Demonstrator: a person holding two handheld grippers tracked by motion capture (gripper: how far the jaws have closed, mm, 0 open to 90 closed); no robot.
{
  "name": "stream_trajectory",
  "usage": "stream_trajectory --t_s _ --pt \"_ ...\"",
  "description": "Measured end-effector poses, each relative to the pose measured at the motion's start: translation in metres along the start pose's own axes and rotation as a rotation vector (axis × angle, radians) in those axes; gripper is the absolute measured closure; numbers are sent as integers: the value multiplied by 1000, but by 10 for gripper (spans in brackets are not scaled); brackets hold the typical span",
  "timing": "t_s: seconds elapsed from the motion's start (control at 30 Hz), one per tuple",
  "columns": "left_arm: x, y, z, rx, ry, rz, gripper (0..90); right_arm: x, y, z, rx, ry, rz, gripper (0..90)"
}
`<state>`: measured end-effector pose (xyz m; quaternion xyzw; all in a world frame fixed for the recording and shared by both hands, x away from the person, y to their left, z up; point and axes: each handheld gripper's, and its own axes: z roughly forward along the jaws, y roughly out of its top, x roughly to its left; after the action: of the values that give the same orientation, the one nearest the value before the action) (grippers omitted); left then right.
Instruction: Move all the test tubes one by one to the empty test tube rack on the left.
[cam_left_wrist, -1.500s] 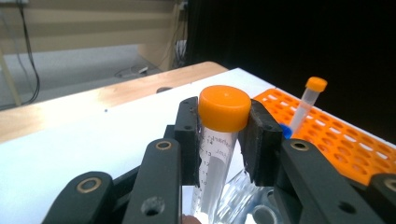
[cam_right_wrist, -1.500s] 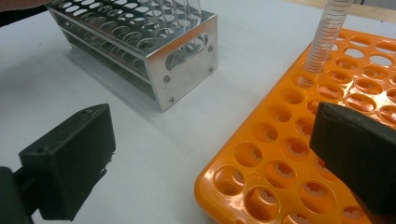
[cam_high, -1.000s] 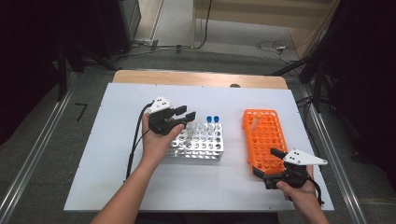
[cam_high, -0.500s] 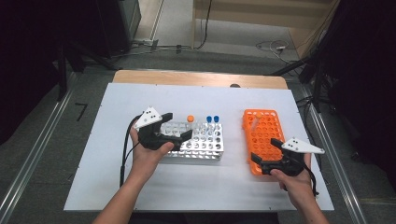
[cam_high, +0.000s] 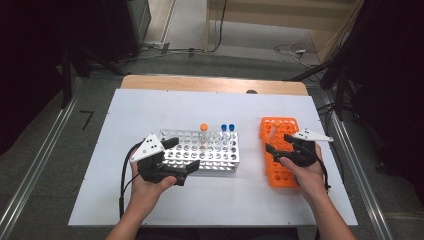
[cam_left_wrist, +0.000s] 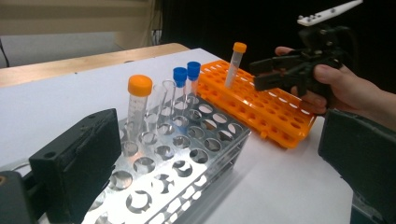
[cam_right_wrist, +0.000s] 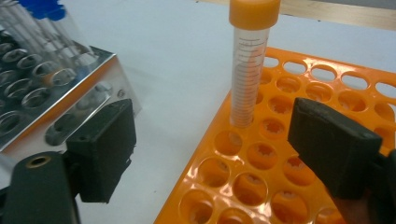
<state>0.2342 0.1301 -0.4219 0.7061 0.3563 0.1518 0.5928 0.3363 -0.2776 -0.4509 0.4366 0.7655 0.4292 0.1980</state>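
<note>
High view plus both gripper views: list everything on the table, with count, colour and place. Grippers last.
Metal rack: 1, silver, table centre, many holes unfilled.
Orange rack: 1, orange, right of the metal rack.
Orange-capped tube in metal rack: 1, clear, upright near the rack's back edge.
Blue-capped tubes: 2, clear, side by side in the metal rack.
Orange-capped tube in orange rack: 1, clear, upright in a hole.
Table: 1, white top, wooden far edge.
Left gripper: 1, black, open, at the metal rack's left end.
Right gripper: 1, black, jaws just closing, nothing between them, over the orange rack.
</note>
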Motion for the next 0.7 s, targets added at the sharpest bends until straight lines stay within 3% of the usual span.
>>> stream_trajectory --t_s 0.13,0.2,0.43,0.7 --pt "0 -1 -6 -8 6 -2 0 -4 5 11 22 -10 17 226" --pt "1 -1 -7 -7 8 0 0 -5 7 16 30 -19 30 334" --pt "1 -3 -6 -5 12 -12 0 -10 15 31 75 -80 48 526" --pt "2 -4 -5 -4 20 -16 0 -8 19 40 93 -110 14 719"
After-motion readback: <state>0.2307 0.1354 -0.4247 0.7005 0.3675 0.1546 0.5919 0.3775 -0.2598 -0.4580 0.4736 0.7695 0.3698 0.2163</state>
